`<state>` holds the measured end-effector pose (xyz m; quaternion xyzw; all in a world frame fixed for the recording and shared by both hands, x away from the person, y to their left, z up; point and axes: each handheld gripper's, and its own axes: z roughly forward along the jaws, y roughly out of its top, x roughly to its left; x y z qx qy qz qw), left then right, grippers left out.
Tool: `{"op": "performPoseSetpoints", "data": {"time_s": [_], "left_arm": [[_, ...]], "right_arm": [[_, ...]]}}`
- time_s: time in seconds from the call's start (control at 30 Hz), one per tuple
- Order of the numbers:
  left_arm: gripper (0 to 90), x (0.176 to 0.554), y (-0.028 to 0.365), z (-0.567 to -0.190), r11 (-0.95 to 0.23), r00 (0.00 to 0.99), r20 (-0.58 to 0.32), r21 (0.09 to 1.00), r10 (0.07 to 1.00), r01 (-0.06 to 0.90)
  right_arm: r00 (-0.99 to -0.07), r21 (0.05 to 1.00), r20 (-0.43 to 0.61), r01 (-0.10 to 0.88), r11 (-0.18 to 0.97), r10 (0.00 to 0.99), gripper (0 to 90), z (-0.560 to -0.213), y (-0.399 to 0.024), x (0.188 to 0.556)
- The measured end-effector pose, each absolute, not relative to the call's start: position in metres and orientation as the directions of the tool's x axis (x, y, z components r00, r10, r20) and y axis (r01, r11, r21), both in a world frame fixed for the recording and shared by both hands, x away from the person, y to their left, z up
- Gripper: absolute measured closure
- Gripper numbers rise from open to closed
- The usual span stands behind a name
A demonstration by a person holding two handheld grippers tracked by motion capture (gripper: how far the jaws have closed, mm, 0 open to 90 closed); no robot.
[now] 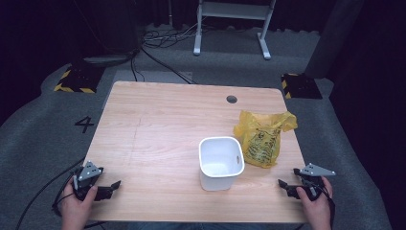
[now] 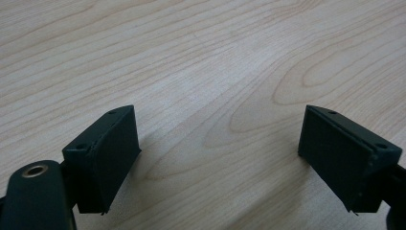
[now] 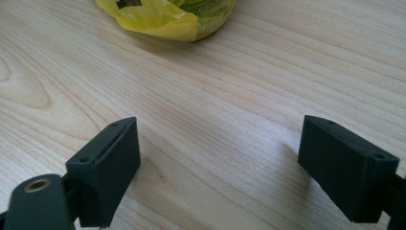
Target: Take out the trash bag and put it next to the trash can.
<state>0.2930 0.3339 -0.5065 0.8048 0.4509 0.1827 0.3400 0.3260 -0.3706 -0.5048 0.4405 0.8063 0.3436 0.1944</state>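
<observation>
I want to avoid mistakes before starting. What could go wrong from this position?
1. The yellow plastic bag leans against the white bin; pulling it may shift or tip the bin.
2. The thin bag could tear or slip in the open right hand-held gripper.

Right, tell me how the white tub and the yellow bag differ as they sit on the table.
The white tub is rigid and stands upright with its mouth open and nothing visible inside; the yellow bag is soft, crumpled and bunched shut at the top. The tub is plain white; the bag is yellow with dark print. The tub sits nearer the person, the bag behind it to the right. Both rest on the wooden table, close together.
</observation>
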Motion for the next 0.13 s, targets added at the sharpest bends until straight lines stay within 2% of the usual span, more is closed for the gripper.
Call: {"op": "performPoseSetpoints", "data": {"time_s": [0.13], "left_arm": [[13.6, 0.2930, 0.3339, -0.5064, -0.363, 0.527, -0.012, 0.711, 0.850, 0.602]], "right_arm": [[-0.537, 0.726, -0.010, 0.577, 0.376, 0.844, 14.3, -0.5049, -0.3706, 0.3260]]}}
